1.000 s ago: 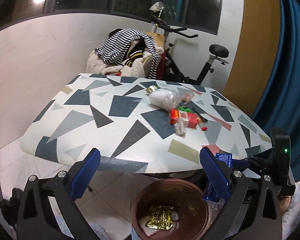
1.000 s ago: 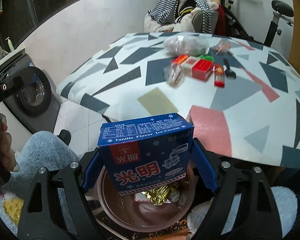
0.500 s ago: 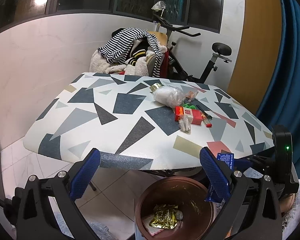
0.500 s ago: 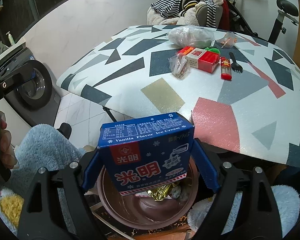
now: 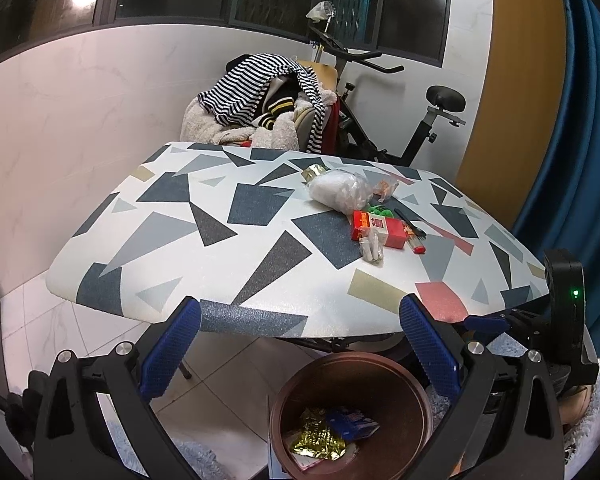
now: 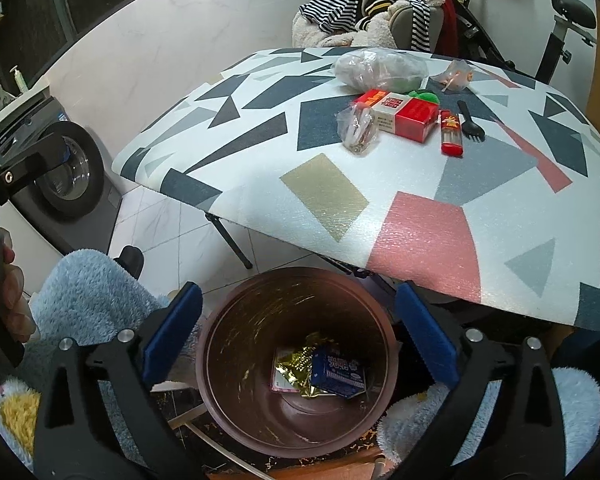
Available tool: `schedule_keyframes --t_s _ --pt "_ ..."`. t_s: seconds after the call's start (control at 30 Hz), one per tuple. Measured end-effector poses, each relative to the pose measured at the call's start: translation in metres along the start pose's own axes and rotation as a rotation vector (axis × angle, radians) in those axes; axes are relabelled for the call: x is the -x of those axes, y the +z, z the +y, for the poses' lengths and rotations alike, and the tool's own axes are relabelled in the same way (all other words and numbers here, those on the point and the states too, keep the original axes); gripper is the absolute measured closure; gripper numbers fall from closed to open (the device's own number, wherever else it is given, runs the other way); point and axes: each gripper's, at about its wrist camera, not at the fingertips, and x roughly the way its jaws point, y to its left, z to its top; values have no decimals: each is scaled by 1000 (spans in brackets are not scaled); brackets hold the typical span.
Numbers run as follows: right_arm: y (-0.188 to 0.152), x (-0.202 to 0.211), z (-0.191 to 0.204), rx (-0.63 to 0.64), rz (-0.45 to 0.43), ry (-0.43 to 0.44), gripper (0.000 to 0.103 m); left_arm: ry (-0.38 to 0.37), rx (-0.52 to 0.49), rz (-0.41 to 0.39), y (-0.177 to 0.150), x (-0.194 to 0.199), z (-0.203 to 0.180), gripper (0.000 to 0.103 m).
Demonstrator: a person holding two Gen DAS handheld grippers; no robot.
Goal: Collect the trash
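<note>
The right gripper has just opened wide, empty; the ice cream box now lies in the bin, leaving far-table litter.

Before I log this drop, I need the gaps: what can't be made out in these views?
- Flat pinkish item in the round brown bin: right wrist view, under the crumpled gold foil wrapper and blue ice-cream carton.
- Print on the red-and-white box on the table: too small.
- Bin's right rim: left wrist view, behind a blue-padded finger.
</note>
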Motion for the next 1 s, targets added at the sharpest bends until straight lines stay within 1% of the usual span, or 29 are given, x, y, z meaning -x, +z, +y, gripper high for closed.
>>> schedule_keyframes --t_s 0.23,0.43,0.6,0.73,0.83,1.0 --pt "7 6 -10 -16 -26 -60 6 -3 -26 -4 2 -4 -1 6" --pt "21 14 -27 -3 -60 -118 6 -8 -40 -11 11 -9 -2 6" --pt "33 19 -41 -6 -80 -143 6 -15 -53 -10 18 -16 -3 6" --pt "42 17 -55 -16 -60 -149 6 -21 -57 -8 23 -22 -3 6" --pt "48 13 -65 -21 -37 -186 6 -28 -49 -2 27 -29 -2 6" --pt "57 7 -84 -43 -27 -193 6 -35 -46 13 31 -40 -2 6"
